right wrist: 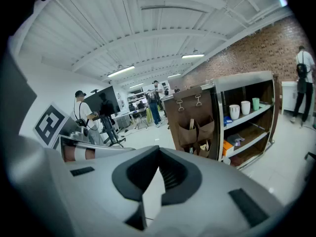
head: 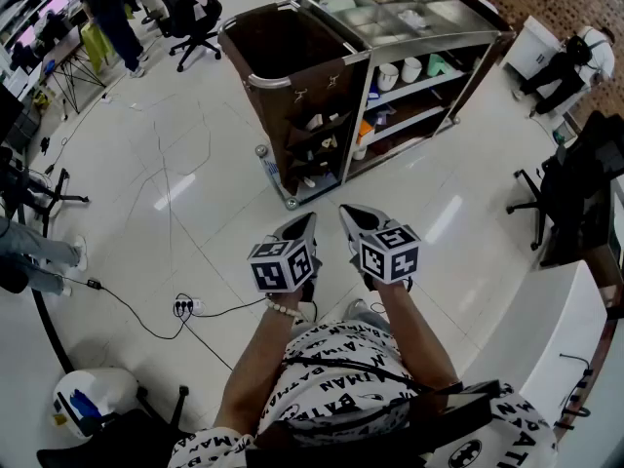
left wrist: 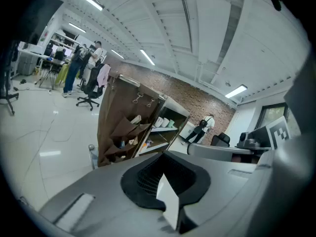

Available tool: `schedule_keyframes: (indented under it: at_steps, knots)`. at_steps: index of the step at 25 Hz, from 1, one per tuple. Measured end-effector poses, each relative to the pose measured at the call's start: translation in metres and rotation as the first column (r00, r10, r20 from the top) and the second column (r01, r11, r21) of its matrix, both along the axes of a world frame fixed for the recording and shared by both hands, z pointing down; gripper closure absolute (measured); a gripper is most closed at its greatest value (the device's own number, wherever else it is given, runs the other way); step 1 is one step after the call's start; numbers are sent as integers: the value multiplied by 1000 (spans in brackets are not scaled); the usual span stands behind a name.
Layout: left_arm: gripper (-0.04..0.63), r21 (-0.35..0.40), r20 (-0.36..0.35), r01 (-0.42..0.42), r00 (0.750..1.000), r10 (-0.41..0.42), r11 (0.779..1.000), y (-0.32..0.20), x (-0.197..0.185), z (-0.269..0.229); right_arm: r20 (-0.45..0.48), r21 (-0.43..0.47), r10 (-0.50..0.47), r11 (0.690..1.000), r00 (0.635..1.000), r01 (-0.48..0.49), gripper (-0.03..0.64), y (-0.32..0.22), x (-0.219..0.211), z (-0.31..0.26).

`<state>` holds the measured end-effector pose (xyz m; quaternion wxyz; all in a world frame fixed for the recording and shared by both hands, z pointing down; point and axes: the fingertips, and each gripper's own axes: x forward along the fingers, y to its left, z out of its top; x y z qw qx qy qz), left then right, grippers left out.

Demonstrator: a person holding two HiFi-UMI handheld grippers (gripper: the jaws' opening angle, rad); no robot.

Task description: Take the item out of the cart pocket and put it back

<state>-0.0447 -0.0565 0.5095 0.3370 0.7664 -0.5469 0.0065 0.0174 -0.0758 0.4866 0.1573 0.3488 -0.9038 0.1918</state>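
Fingers shut on nothing, the left gripper (head: 296,229) and right gripper (head: 357,219) both face the cart pockets (head: 315,136), straight ahead, well apart, about equally near.

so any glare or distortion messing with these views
Head view: ceiling-light glare streaks on the glossy white floor, edges bowed. Left gripper view: heavy fisheye, dark corners, brown pocketed service cart leaning. Right gripper view: same fisheye, white ceiling beams curved.
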Motion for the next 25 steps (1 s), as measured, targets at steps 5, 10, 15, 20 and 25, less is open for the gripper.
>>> schedule_keyframes:
  at_steps: [5, 10, 15, 20, 25]
  knots:
    - [592, -2, 4, -26, 1000, 26, 1000, -2, -9, 6, 4, -2, 25, 1000, 1000, -25, 604, -3, -9, 8]
    - [593, -13, 11, -49, 999, 49, 999, -9, -13, 14, -34, -15, 63, 998, 997, -64, 601, -16, -6, 28]
    - [592, -30, 22, -50, 998, 51, 998, -40, -10, 23, -97, -61, 78, 995, 992, -84, 525, -67, 7, 61]
    - [592, -42, 25, -24, 999, 25, 999, -96, -8, 32, -109, -98, 67, 992, 992, -78, 451, -148, 5, 95]
    - [592, -100, 21, 18, 1000, -16, 995, -145, -6, 54, -145, -132, 60, 988, 988, -80, 453, -228, -1, 137]
